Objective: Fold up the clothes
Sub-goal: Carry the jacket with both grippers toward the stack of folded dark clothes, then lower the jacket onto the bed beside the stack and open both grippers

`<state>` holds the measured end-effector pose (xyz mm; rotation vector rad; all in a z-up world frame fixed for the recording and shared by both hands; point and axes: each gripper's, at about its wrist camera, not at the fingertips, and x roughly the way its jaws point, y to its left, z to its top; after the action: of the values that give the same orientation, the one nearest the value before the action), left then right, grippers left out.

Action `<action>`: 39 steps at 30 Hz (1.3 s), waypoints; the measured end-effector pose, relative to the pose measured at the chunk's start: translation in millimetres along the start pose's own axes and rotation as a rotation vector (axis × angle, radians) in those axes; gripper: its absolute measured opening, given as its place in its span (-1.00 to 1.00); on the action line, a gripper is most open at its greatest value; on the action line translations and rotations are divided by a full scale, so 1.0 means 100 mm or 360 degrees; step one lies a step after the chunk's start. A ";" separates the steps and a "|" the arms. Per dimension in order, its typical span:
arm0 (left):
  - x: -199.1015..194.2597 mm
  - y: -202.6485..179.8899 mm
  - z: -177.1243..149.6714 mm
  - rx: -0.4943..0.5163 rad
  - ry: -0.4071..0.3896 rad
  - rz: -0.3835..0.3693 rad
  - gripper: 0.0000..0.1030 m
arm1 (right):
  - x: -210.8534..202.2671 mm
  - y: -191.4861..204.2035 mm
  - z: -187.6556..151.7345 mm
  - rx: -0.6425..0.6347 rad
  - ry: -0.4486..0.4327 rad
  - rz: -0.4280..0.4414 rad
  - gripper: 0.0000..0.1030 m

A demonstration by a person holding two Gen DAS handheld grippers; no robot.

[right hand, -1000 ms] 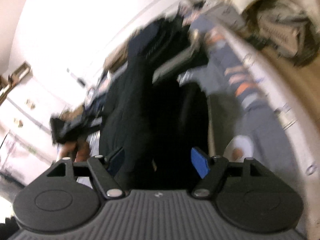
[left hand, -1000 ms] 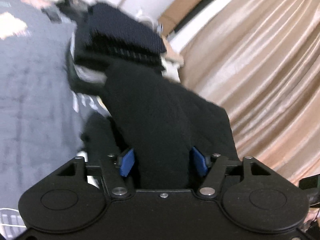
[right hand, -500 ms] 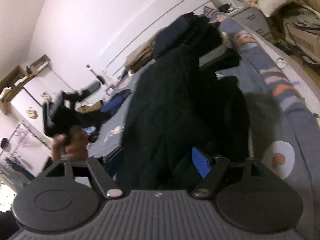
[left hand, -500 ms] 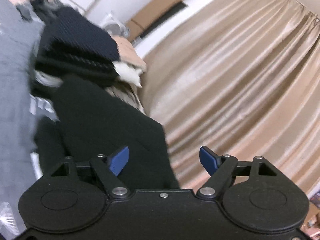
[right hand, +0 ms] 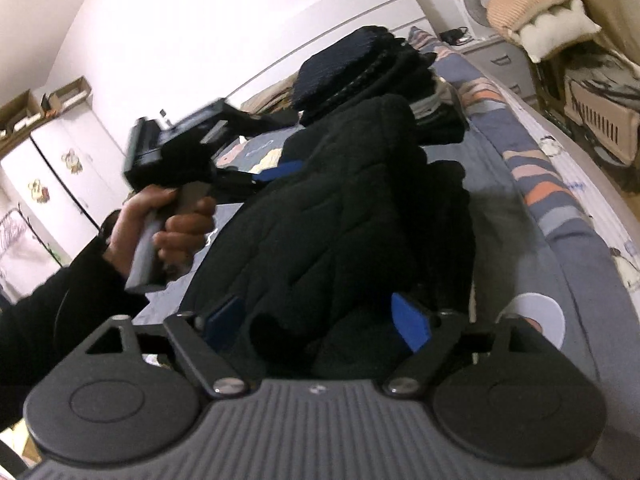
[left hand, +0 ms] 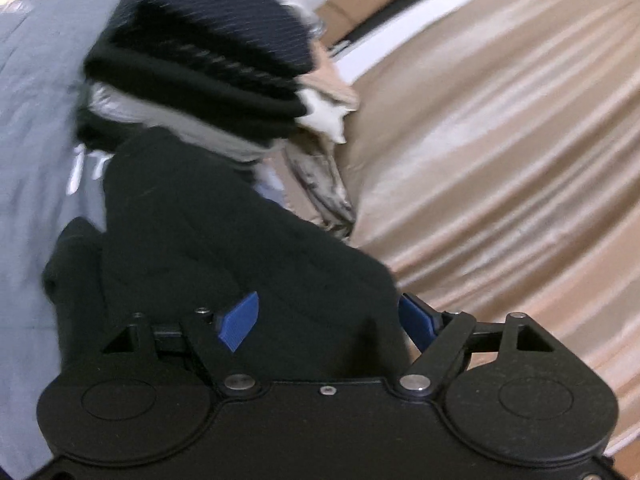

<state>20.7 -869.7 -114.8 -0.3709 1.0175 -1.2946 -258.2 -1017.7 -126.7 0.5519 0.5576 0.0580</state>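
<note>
Writing: pale letters are seen on a dark patch of cloth at the left of the left wrist view, blurred and not readable; no brand or label can be read in either view.
Black garment: a thick, dark, quilted piece is seen lying in a long heap on the bed, running from the near edge of the bed toward the pile of folded clothes; in the right wrist view its far end is seen to reach the foot of that pile.
Left gripper: the blue fingertips are held wide apart; the garment is seen filling the gap between them without being pinched, so nothing is gripped; in the right wrist view the same tool is seen held by a hand at the left side of the garment.
Right gripper: the jaws are spread; the near end of the garment is bunched between the blue fingertips, with neither pad seen pressing into it.
Pile of folded clothes: dark striped and ribbed pieces are stacked over a pale grey one; it is set at the far end of the bed.
Bed: a grey-blue cover with orange and white patches is spread on it.
Curtain: beige folds are seen filling the right of the left wrist view.
Fan: a white one is seen near the top right corner.
</note>
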 end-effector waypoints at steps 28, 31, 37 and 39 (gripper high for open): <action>-0.94 -0.34 -1.44 -0.0074 0.0161 -0.0437 0.74 | -0.11 -0.06 0.05 0.0131 -0.0018 0.0022 0.90; -0.79 -0.12 -1.57 -0.0132 0.0187 -0.0367 0.73 | -0.08 -0.09 0.05 0.0131 0.0005 -0.0055 0.90; -0.78 -0.03 -1.57 -0.0145 0.0173 -0.0328 0.74 | -0.09 -0.21 0.01 0.0236 0.0028 -0.0063 0.88; -0.84 -0.12 -1.56 -0.0072 0.0169 -0.0298 0.75 | -0.19 -0.18 0.04 0.0251 0.0006 -0.0080 0.88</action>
<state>-104.3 -750.2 -155.3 -0.4441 1.1237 -1.4737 -273.7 -1038.8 -124.2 0.6910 0.5825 -0.0329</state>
